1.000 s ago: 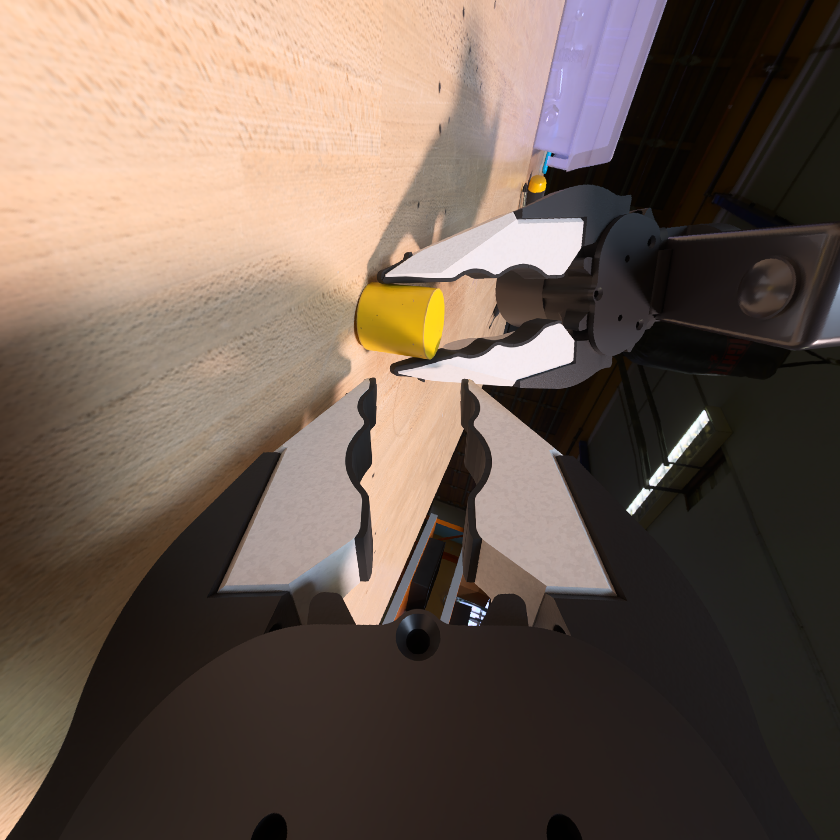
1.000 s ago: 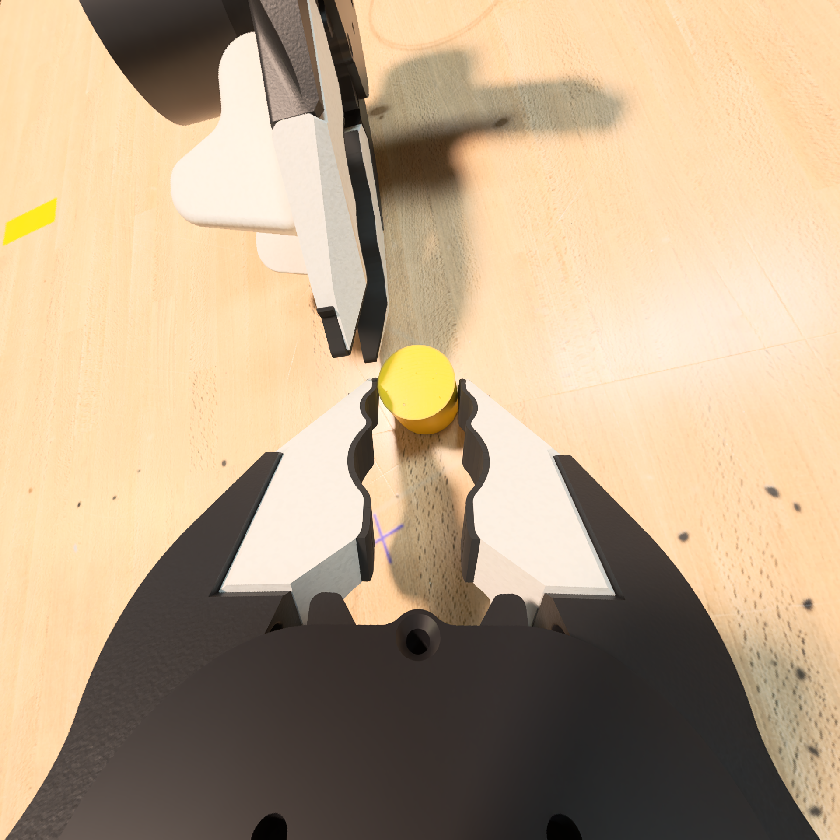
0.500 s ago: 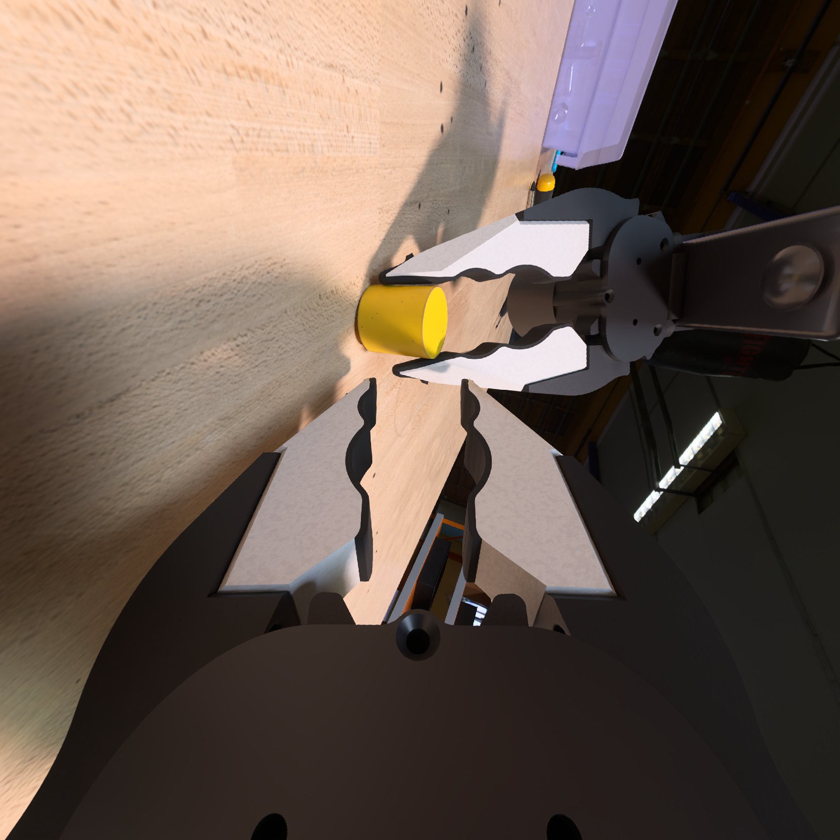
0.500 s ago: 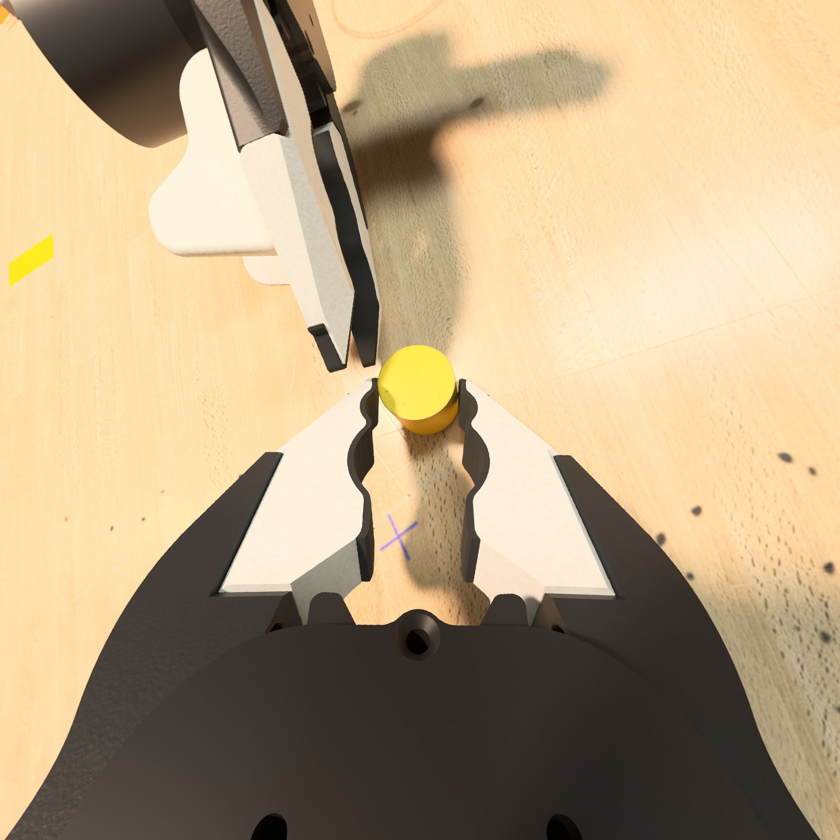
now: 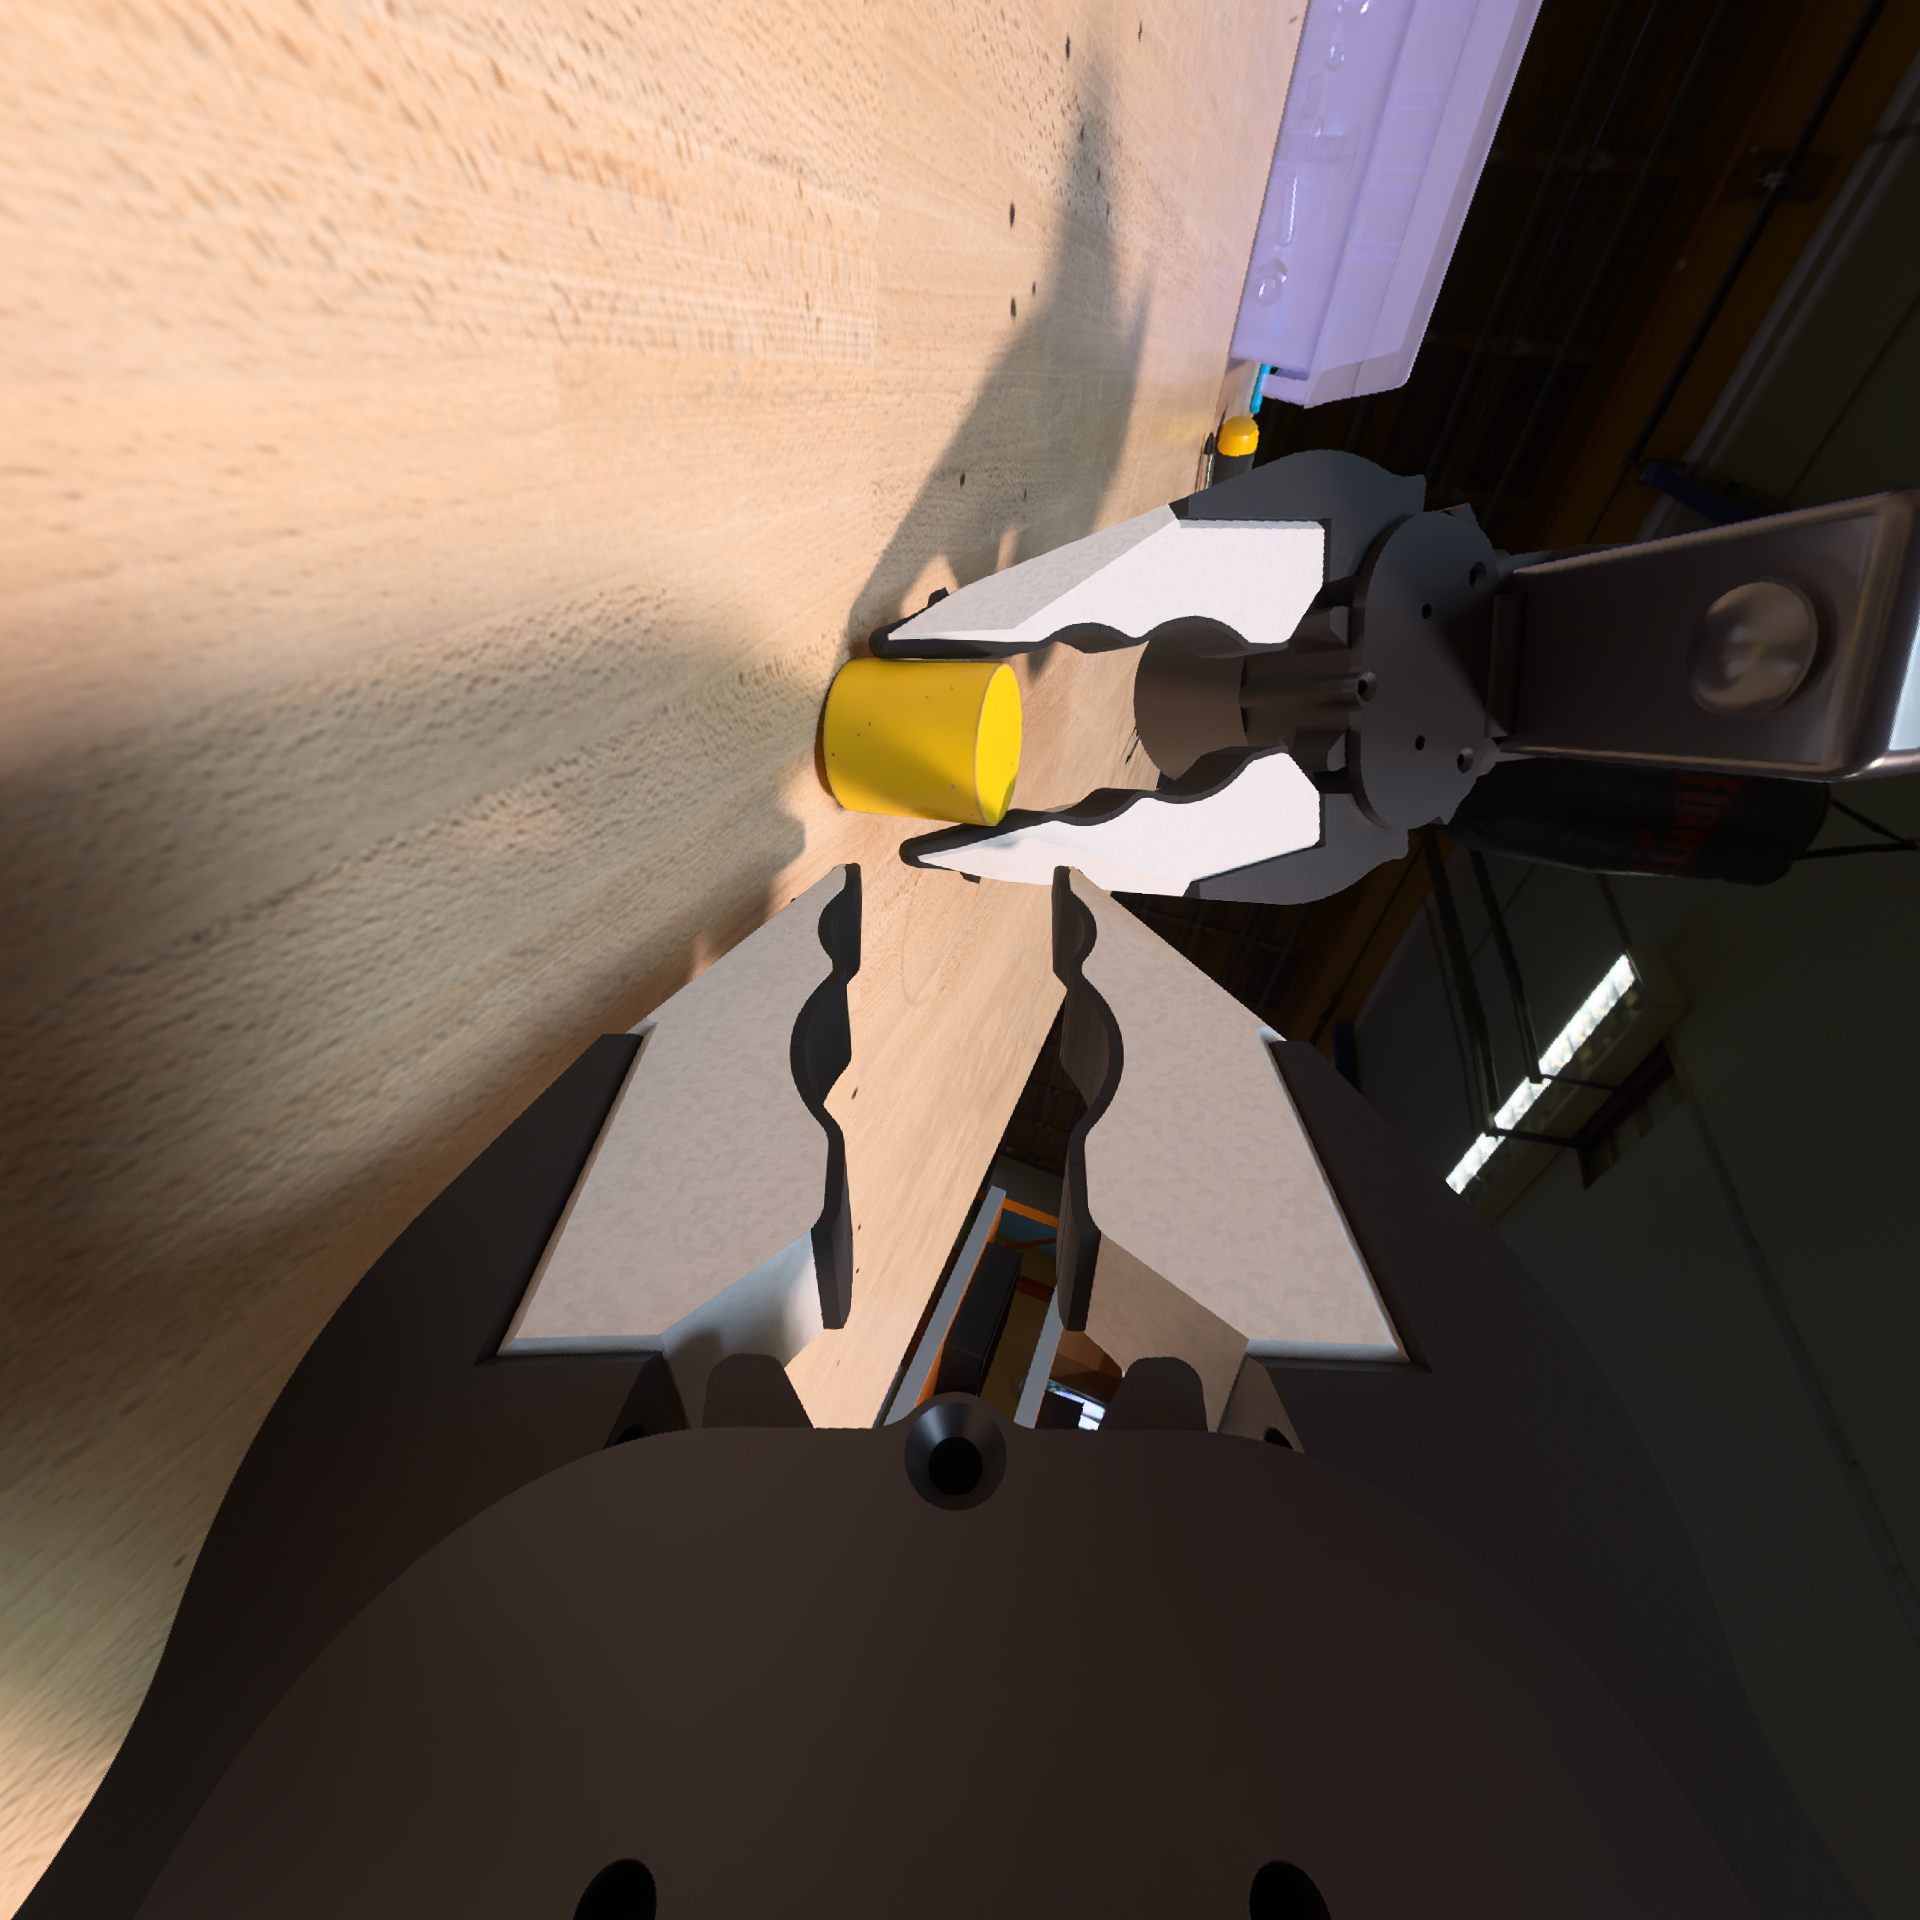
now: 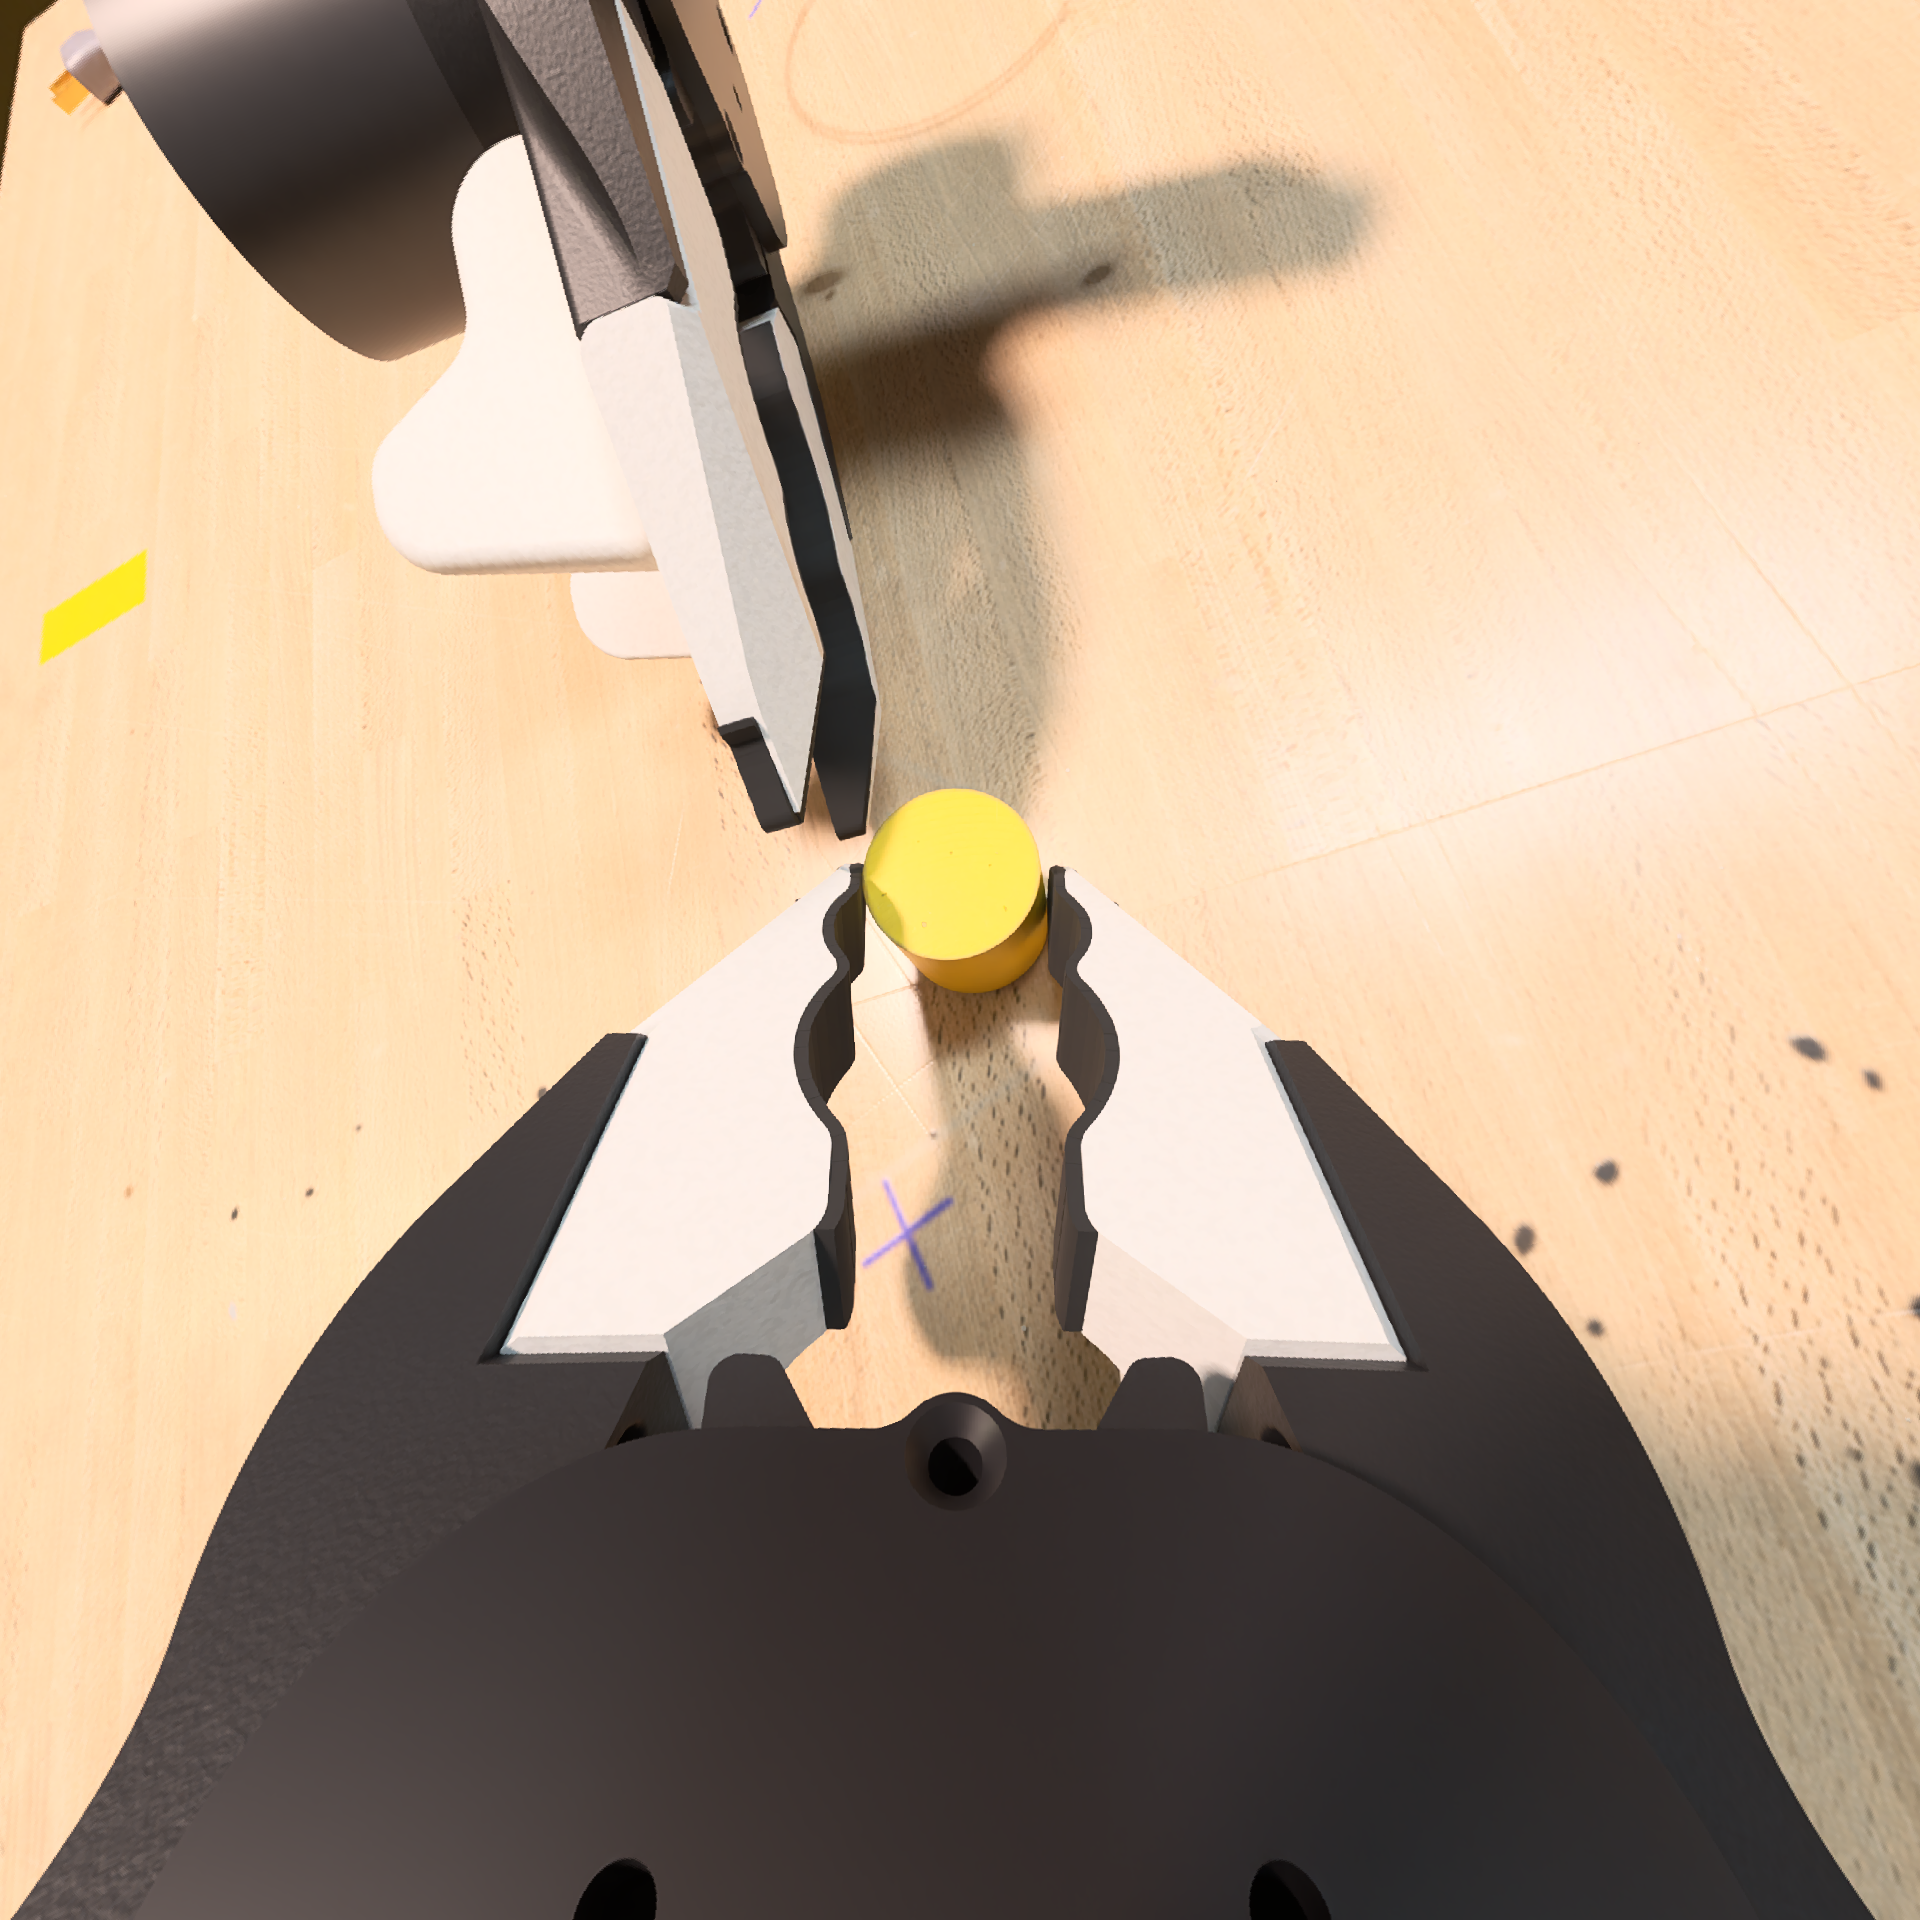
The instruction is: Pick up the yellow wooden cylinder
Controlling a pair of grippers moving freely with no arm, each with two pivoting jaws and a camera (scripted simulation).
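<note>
The yellow wooden cylinder (image 6: 951,873) stands upright on the light wooden table (image 6: 1455,520). My right gripper (image 6: 954,894) has its two fingertips pressed on the cylinder's opposite sides. In the left wrist view the cylinder (image 5: 914,743) sits between the right gripper's (image 5: 899,748) white fingers, with its base at the table surface or barely off it; I cannot tell which. My left gripper (image 5: 956,883) is open and empty, its tips just beside the cylinder. It also shows in the right wrist view (image 6: 810,816), coming in from the upper left.
A pale lilac tray (image 5: 1371,156) lies at the far table edge, with a small yellow-capped item (image 5: 1236,436) next to it. A white rounded block (image 6: 499,468) sits behind the left gripper. A yellow tape mark (image 6: 94,608) and a blue cross (image 6: 906,1236) mark the table.
The right gripper stays closed around the cylinder while the table marks drift slightly in its view. The left gripper has shifted a little to the left in the right wrist view.
</note>
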